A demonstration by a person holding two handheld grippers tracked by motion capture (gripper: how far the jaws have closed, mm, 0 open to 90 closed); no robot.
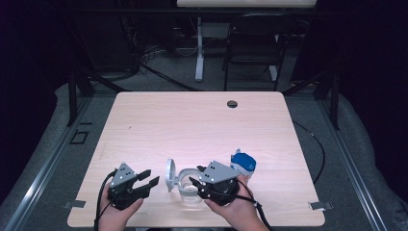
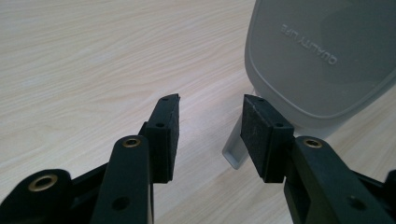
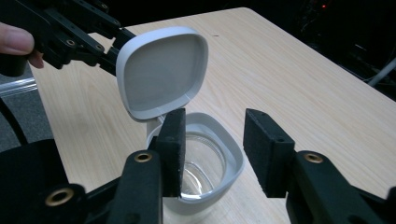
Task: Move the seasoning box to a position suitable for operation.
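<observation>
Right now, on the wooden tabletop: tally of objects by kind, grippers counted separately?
Clear glass jar with grey flip lid standing open: 1
Blue and white small pouch-like object: 1
Black two-jaw grippers: 2, left gripper, right gripper
Total: 4

dark room, grey floor (image 1: 159, 77), folding chair (image 1: 252, 48) beyond wooden table (image 1: 192, 120).

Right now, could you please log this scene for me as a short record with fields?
surface: wooden table
container: clear jar, open, its hinged grey lid standing up
other item: blue and white object beside the right hand
left gripper: open, jaws near the lid, not pressing it
right gripper: open, jaws over the jar rim, not gripping
</observation>
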